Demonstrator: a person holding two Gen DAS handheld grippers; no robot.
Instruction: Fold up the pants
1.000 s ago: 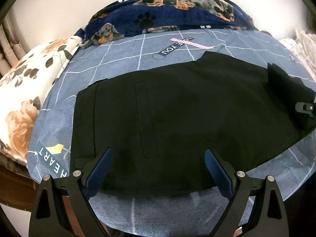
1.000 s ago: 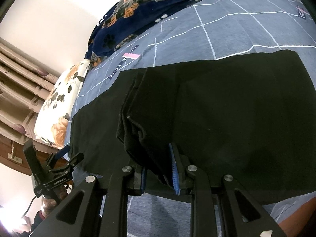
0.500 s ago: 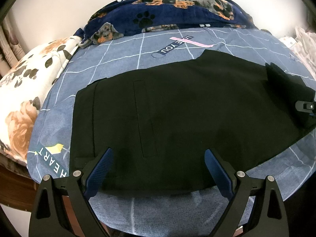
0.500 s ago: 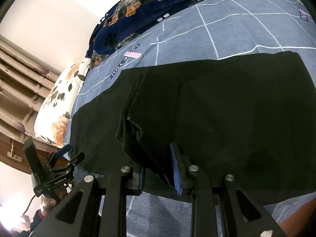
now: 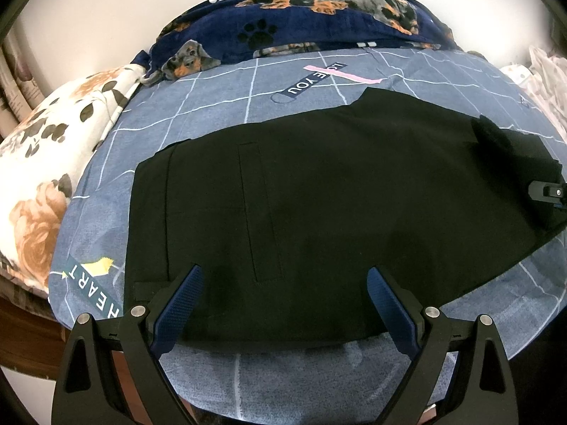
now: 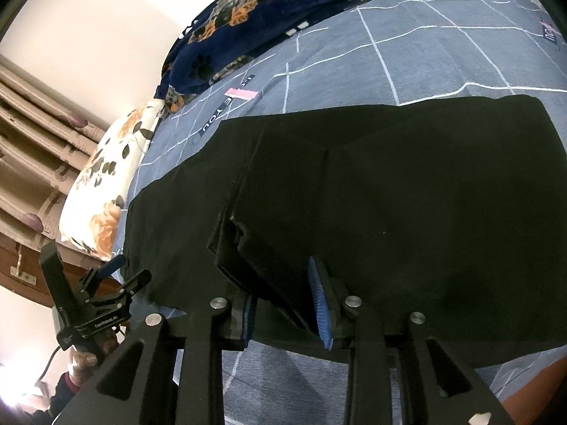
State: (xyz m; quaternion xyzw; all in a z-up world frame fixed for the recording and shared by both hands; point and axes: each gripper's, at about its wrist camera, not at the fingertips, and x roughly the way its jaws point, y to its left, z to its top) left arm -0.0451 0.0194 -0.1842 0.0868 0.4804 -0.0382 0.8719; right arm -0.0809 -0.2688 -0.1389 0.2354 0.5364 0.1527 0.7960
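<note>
Black pants [image 5: 354,194] lie flat across the blue checked bedsheet [image 5: 248,88], waistband and pocket at the left. My left gripper [image 5: 283,271] hovers open over the near edge of the waist end, nothing between its pads. In the right wrist view, the leg end of the pants [image 6: 425,194] is doubled back and a bunched fold of it stands between the blue pads [image 6: 320,304] of my right gripper [image 6: 281,283]. Its jaws are opening, with the cloth still raised between them. The right gripper [image 5: 547,191] shows at the right edge of the left wrist view, and the left gripper [image 6: 131,269] at the lower left of the right wrist view.
A navy dog-print blanket [image 5: 319,10] is heaped at the far side of the bed. A floral pillow [image 5: 53,163] lies at the left, pale cloth [image 5: 545,71] at the right. Curtains [image 6: 28,124] hang beyond the pillow. A hand [image 6: 81,361] holds the left gripper.
The right gripper's pads have drawn slightly apart around the fold. The pants and the left gripper have not moved.
</note>
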